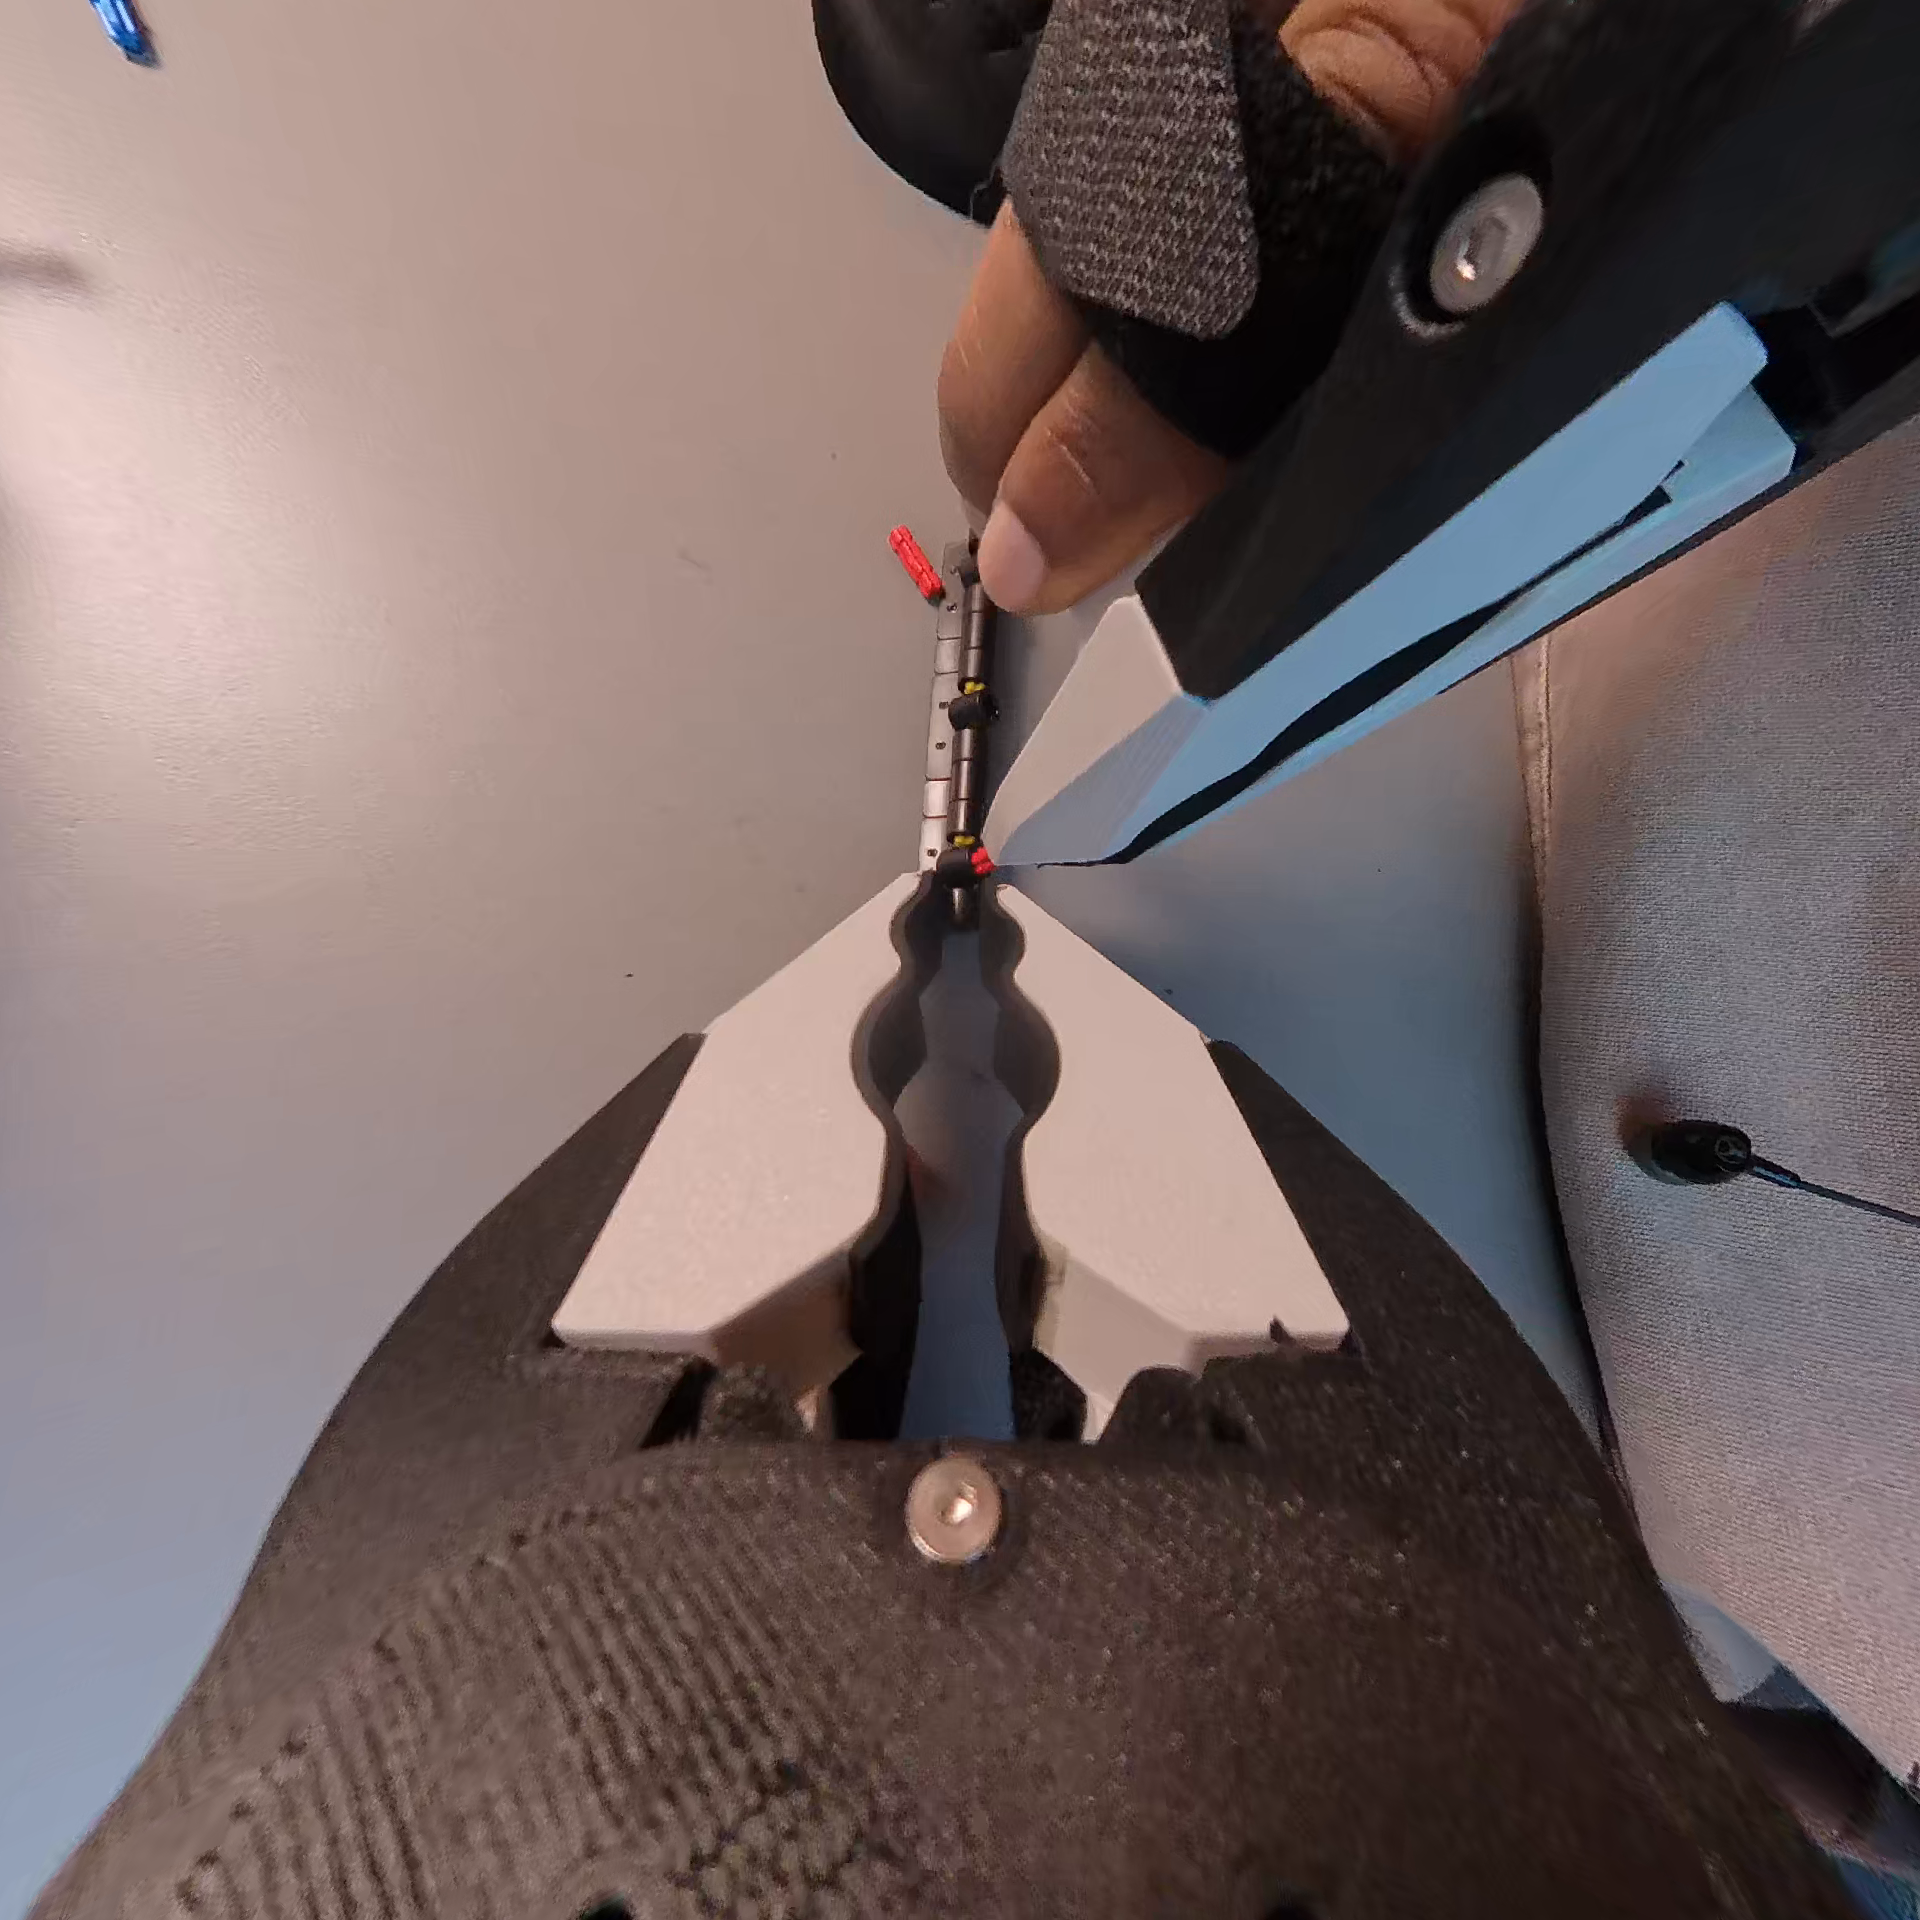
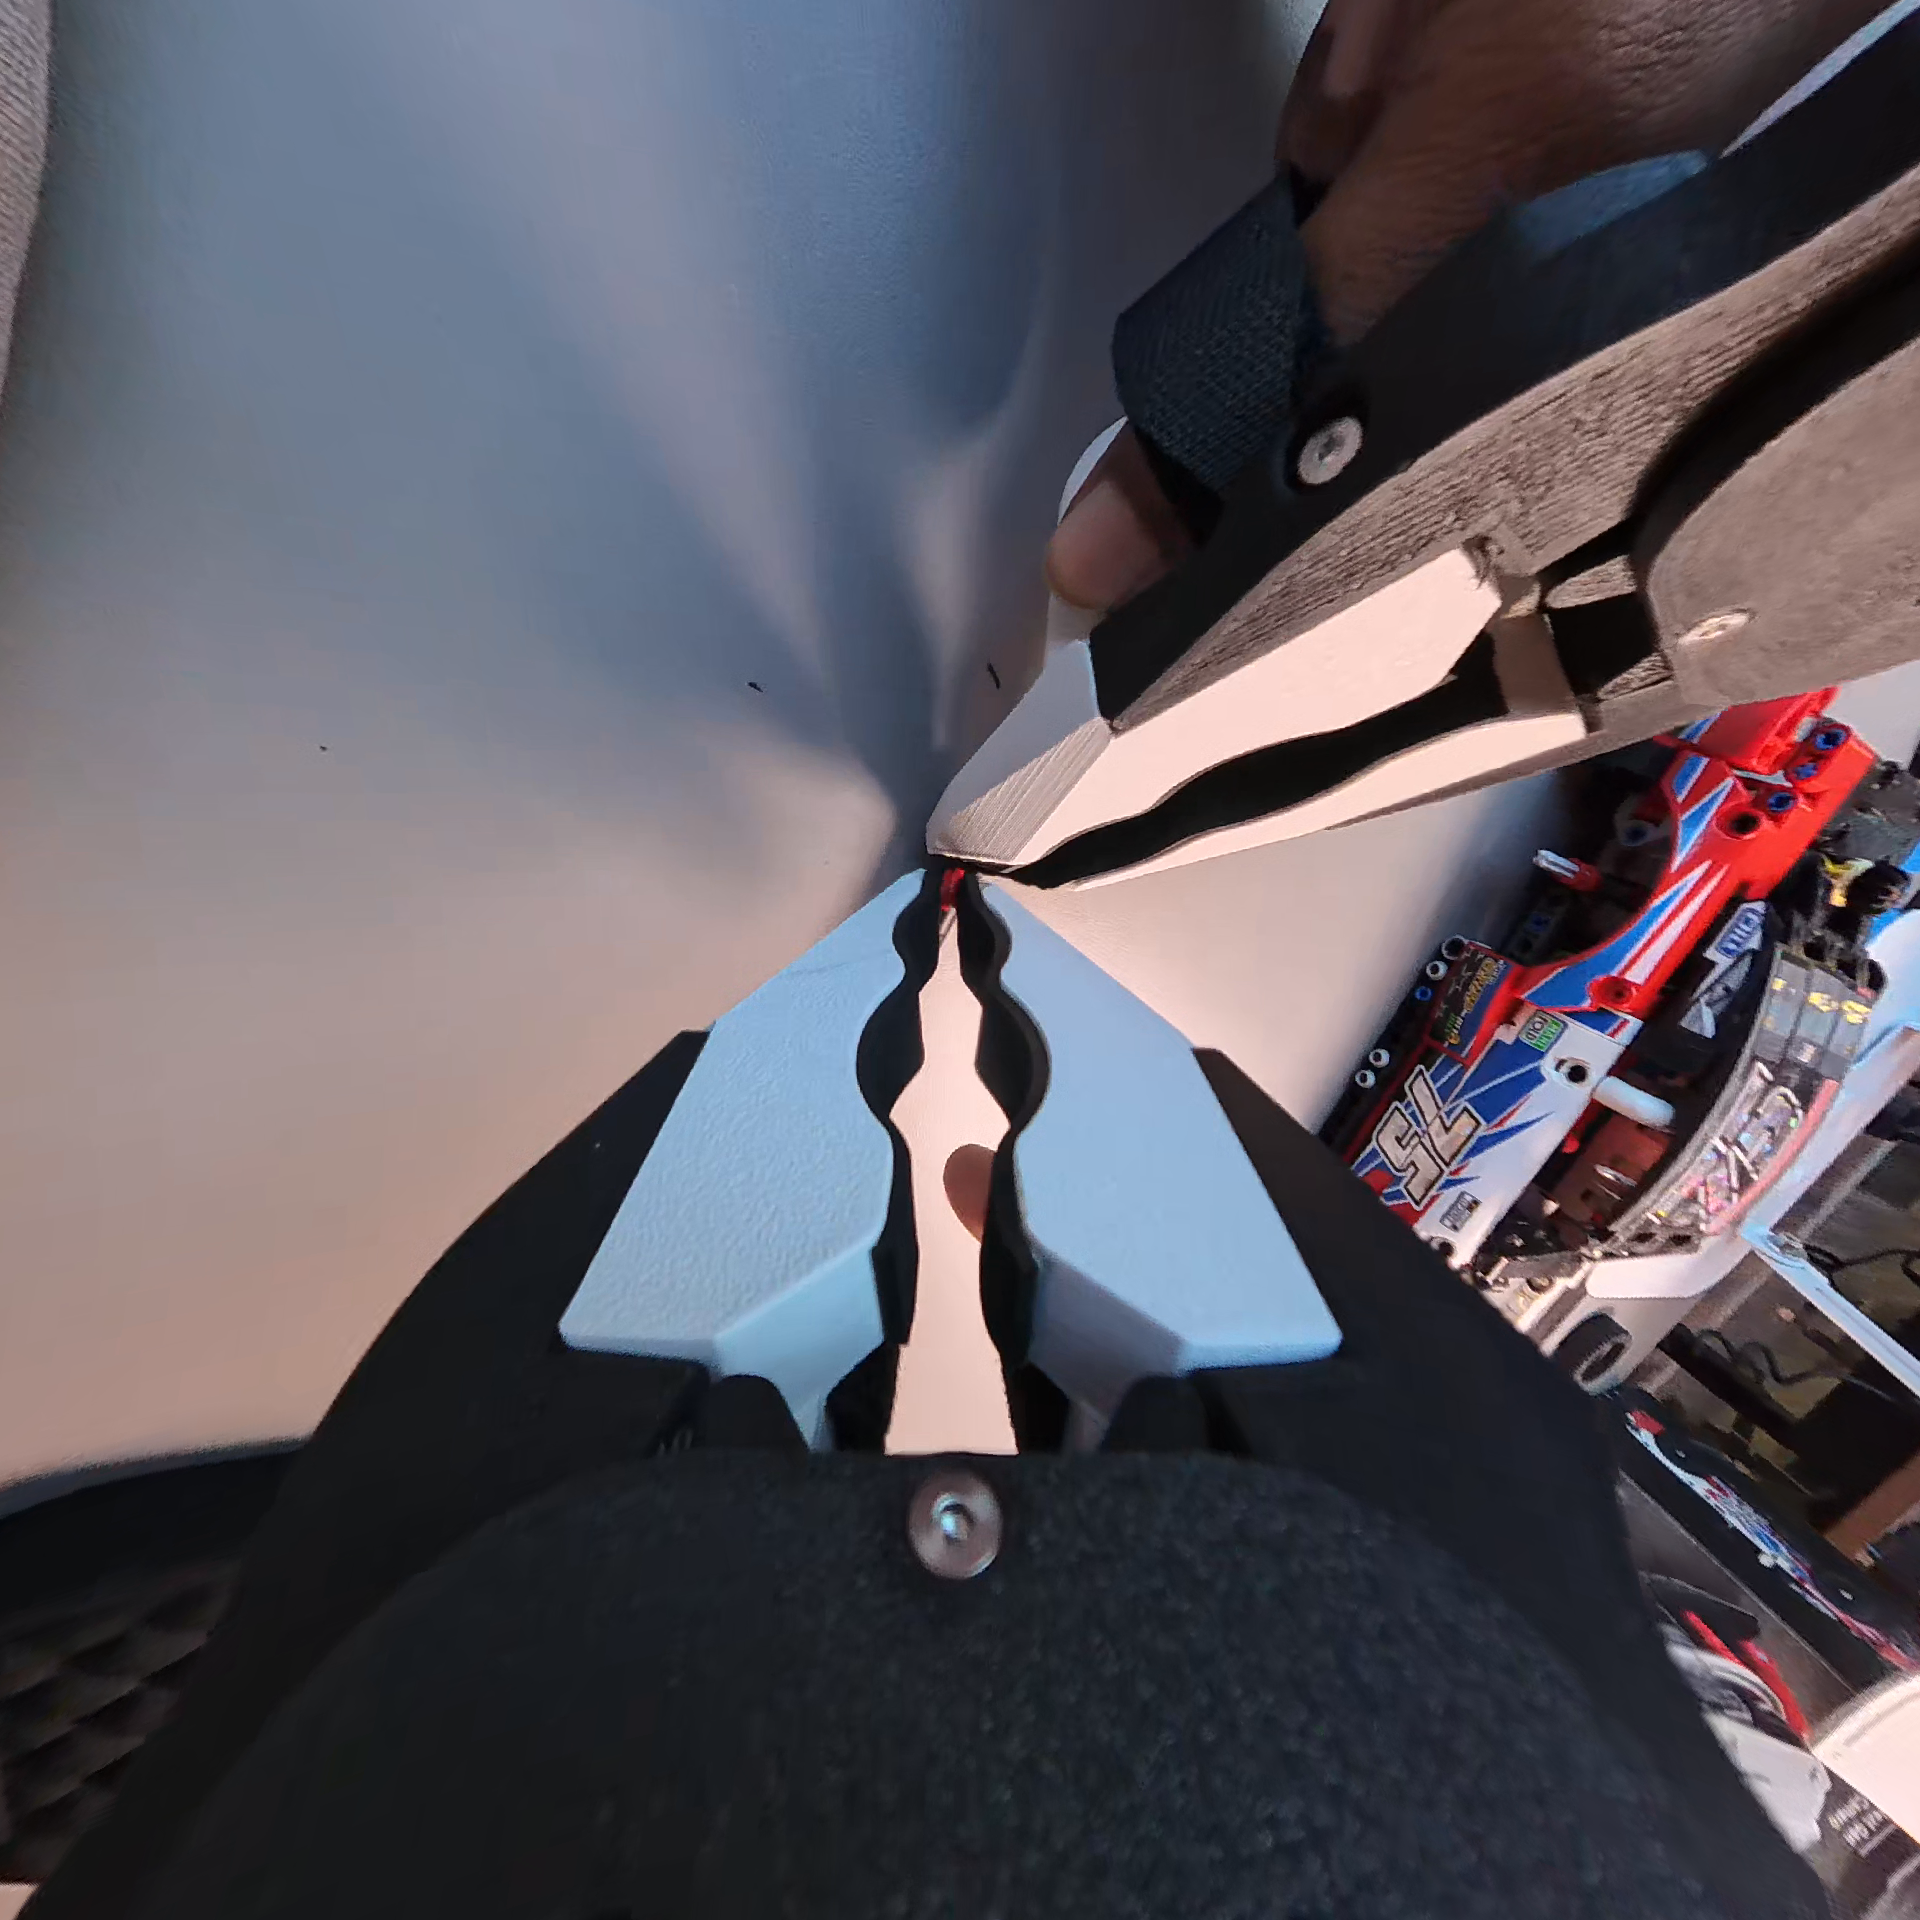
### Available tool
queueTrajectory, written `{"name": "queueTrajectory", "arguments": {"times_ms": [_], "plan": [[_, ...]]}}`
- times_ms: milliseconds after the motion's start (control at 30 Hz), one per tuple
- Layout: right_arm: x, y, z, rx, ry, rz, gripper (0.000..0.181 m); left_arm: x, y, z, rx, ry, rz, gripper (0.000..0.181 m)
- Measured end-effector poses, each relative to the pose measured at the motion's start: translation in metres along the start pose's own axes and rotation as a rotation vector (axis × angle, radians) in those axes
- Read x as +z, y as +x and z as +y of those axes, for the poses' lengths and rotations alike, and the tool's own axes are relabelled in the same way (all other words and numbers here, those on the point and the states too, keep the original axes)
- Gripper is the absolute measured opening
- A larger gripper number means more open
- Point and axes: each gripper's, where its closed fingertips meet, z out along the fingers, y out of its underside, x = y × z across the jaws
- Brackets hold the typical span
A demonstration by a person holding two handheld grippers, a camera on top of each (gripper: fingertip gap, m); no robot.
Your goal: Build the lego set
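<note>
In the left wrist view my left gripper (image 1: 958, 885) is shut on the near end of a long thin grey and black lego beam assembly (image 1: 958, 717), which has small yellow marks and a red pin (image 1: 914, 564) at its far end. A person's finger (image 1: 1049, 520) touches that far end. My right gripper (image 1: 1000, 860) comes in from the upper right, shut on a small red piece (image 1: 982, 860) right against the beam's near end. In the right wrist view my right gripper (image 2: 945, 883) pinches the red piece (image 2: 948, 889). The left gripper (image 2: 961, 847) meets it tip to tip, and the beam is hidden.
A red, white and blue lego race car (image 2: 1662, 987) stands at the right in the right wrist view, with boxes below it. A blue piece (image 1: 125, 31) lies at the far top left on the pale table (image 1: 416, 623). Grey fabric (image 1: 1745, 935) borders the right side. Less than 4 cm separates the two grippers' tips.
</note>
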Motion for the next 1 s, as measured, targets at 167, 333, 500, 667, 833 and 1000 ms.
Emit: {"name": "queueTrajectory", "arguments": {"times_ms": [167, 333, 500, 667, 833, 1000], "plan": [[0.0008, 0.0004, -0.0005, -0.019, -0.028, 0.041, 0.001, -0.0002, -0.001, 0.0003, -0.004, -0.006, -0.006, 0.004], [0.0024, 0.0016, -0.0006, -0.068, -0.089, 0.12, 0.001, -0.0008, -0.0035, 0.0005, -0.011, -0.011, -0.022, 0.003], [0.0048, 0.0018, -0.0015, -0.104, -0.137, 0.2, 0.001, -0.0009, -0.0055, 0.0015, -0.007, -0.017, -0.044, 0.003], [0.0073, 0.0007, -0.0033, -0.092, -0.131, 0.312, 0.001, -0.0008, -0.0064, 0.0024, -0.003, -0.026, -0.056, 0.003], [0.0092, 0.0001, -0.0039, -0.068, -0.109, 0.431, 0.001, -0.0007, -0.0068, 0.0027, -0.004, -0.03, -0.064, 0.003], [0.0034, 0.0017, -0.0032, 0.039, 0.036, 0.431, 0.001, -0.0033, -0.0035, 0.001, -0.025, -0.005, -0.026, 0.004]]}}
